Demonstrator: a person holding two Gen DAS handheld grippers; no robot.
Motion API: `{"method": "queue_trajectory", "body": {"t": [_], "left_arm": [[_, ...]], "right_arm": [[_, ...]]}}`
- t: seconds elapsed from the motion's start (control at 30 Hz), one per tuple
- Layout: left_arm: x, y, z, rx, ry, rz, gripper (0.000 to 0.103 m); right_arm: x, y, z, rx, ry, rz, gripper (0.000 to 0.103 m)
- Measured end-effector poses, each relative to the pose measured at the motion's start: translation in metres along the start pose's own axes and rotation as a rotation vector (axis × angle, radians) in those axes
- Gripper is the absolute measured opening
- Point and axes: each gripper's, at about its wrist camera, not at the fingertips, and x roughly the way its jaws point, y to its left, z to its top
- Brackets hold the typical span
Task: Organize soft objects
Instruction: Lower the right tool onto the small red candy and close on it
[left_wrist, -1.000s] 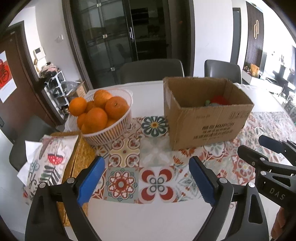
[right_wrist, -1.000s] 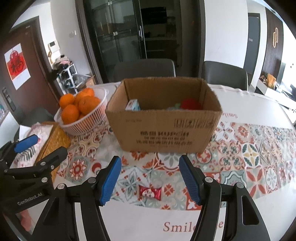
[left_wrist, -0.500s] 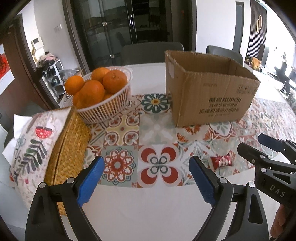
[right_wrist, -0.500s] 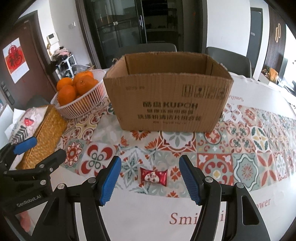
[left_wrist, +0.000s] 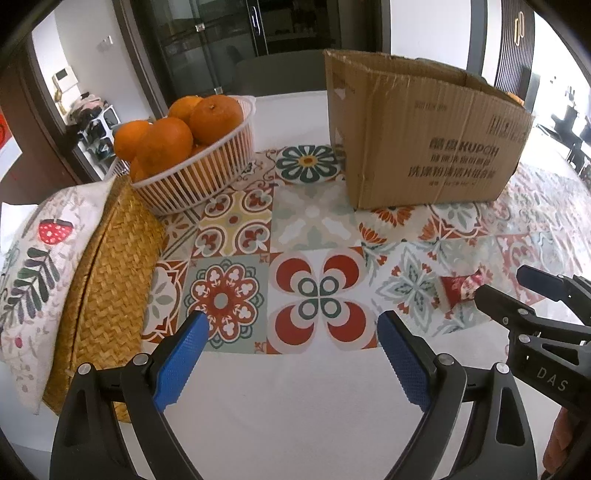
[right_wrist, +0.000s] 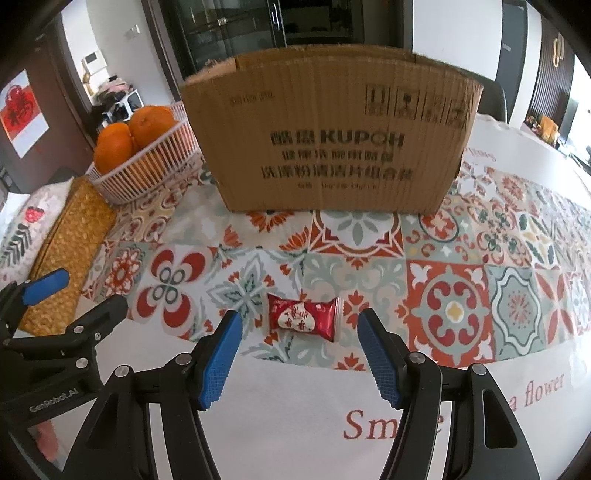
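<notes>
Wrapped candy on the bench, in front of the cardboard box

The red candy (right_wrist: 302, 318) lies on the patterned cloth (right_wrist: 454, 280) before the cardboard box (right_wrist: 332, 136), just beyond the right gripper (right_wrist: 298, 330), whose jaws stand apart and empty. The left gripper (left_wrist: 291, 328) gapes wide, empty, beside it.

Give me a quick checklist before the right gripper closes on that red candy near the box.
1. Right gripper open: ok.
2. Red candy lined up between its pads: ok, slightly ahead of the tips.
3. Pads touching candy: not ok, gaps both sides.
4. Left gripper empty and clear of the candy: ok.
5. Cardboard box upright, behind the candy: ok.
6. Room inside box: cannot tell, interior hidden.
</notes>
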Motion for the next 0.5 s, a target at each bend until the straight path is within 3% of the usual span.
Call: {"method": "queue_trajectory", "body": {"t": [0.5], "left_arm": [[0.024, -0.002, -0.004, 0.018, 0.032, 0.027, 0.094]], "right_arm": [[0.038, -0.002, -0.008, 0.011, 0.070, 0.027, 0.066]]}}
